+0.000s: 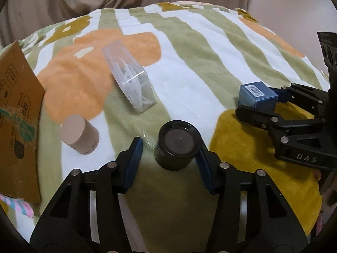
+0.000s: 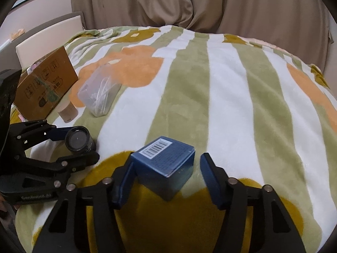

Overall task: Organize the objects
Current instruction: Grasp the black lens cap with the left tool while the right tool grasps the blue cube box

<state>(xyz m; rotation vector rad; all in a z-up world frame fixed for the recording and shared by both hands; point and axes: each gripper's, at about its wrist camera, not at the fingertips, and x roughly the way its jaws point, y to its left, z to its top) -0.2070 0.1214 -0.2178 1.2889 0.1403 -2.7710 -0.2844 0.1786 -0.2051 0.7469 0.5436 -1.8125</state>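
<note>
A black round jar lies on the striped blanket between the open fingers of my left gripper; the right pad touches it, the left pad stands clear. It also shows in the right wrist view. A blue box with a barcode sits between the open fingers of my right gripper, close to the left pad; it also shows in the left wrist view. A clear plastic case of white floss picks and a beige cylinder lie further left.
A brown cardboard box stands at the left edge of the blanket. Beige curtains hang behind the bed. The right gripper's body is at the right of the left wrist view.
</note>
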